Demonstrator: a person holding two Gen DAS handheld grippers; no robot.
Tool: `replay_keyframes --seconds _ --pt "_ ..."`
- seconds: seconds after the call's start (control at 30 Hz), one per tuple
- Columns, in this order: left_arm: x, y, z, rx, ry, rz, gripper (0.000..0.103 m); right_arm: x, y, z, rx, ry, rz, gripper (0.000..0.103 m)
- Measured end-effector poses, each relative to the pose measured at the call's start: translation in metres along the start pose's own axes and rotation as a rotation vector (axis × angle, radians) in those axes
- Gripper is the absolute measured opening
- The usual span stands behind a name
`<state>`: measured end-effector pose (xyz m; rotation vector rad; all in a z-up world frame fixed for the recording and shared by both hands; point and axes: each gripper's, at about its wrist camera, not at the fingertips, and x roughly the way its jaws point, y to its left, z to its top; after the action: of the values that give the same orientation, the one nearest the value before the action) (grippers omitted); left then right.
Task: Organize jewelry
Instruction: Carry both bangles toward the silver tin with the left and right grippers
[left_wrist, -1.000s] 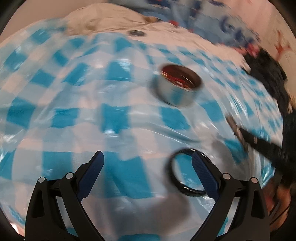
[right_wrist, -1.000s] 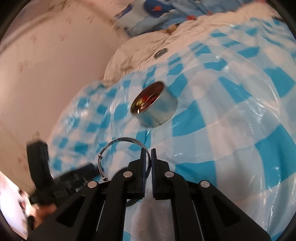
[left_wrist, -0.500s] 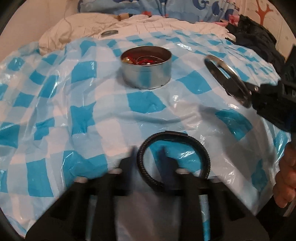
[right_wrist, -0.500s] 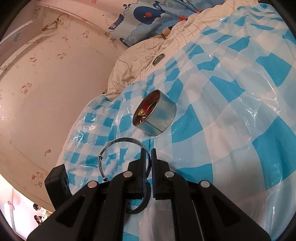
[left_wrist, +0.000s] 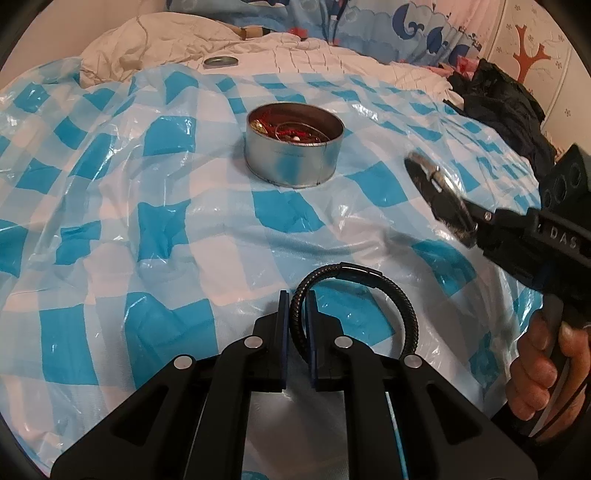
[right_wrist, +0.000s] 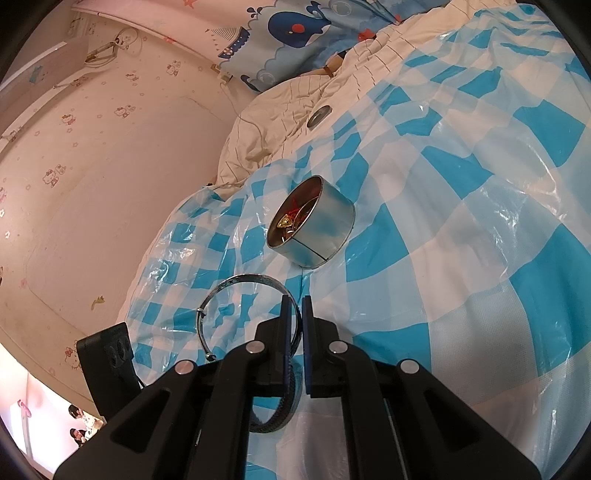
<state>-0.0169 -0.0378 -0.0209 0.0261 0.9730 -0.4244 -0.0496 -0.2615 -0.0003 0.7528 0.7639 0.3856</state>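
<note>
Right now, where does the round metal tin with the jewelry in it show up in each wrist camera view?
Left wrist view: the round metal tin sits upper centre on the checked sheet, beyond the left gripper.
Right wrist view: the tin is near the centre, tilted by the lens, just above the right gripper.
Shared landmark: the small metal lid on the white quilt behind the tin.

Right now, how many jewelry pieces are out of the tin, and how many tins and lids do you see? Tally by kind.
Black braided cord bracelet, pinched in the left tongs: 1
Thin silver metal bangle, pinched in the right tongs: 1
Round silver metal tin with jewelry inside: 1
Flat round metal lid on the cream bedding: 1
Total: 4
</note>
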Motion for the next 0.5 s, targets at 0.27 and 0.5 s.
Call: replay_keyframes --seconds 0.27,0.5 --pt "-0.009 0.008 0.006 -0.031 -0.030 -0.017 0.007 0.001 0.000 -0.001 0.000 0.001 0.000 0.006" --pt "-0.015 0.015 0.010 -0.063 -0.052 -0.042 0.007 0.004 0.000 -0.005 -0.005 0.008 0.002 0.006"
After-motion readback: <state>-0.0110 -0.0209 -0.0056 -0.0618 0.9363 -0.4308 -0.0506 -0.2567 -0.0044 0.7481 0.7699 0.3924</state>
